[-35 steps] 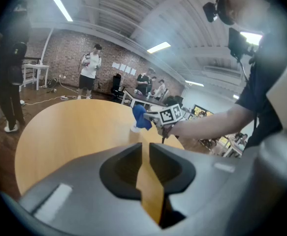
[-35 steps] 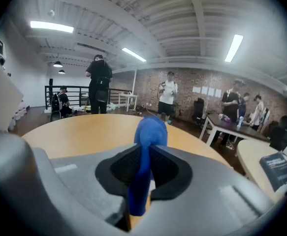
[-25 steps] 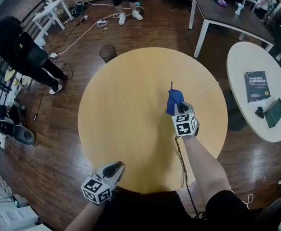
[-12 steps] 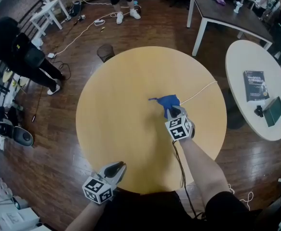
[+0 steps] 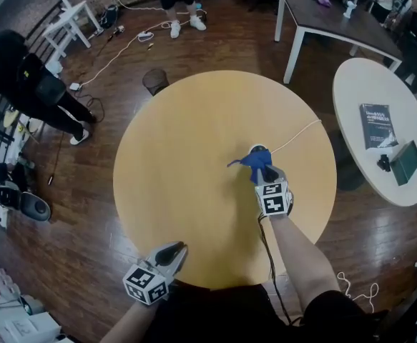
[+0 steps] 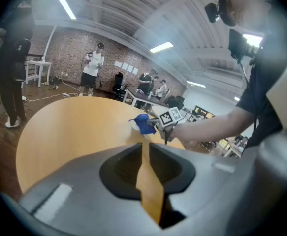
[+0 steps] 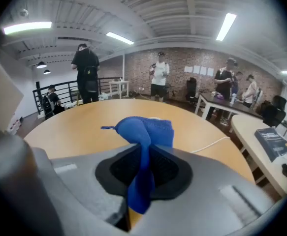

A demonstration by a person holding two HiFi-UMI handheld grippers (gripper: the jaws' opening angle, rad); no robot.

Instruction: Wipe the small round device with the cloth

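Note:
The blue cloth (image 5: pixel 253 161) is bunched in my right gripper (image 5: pixel 264 173), which is shut on it right of the middle of the round wooden table (image 5: pixel 179 170). The cloth drapes over the small round white device (image 5: pixel 258 149), of which only a pale rim shows. In the right gripper view the cloth (image 7: pixel 145 132) runs down between the jaws and hides most of the device. My left gripper (image 5: pixel 173 249) rests at the table's near edge, far from the device, shut with nothing in it. From the left gripper view the cloth (image 6: pixel 142 123) shows across the table.
A white cable (image 5: pixel 301 133) runs from the device to the table's far right edge. A white round table (image 5: pixel 351 106) with a book (image 5: pixel 378 126) stands to the right. A dark bin (image 5: pixel 154 81), floor cables and standing people lie beyond the table.
My right gripper carried the cloth a little left, then back toward me and lower, so the cloth now lies on the device. The left gripper has stayed where it was.

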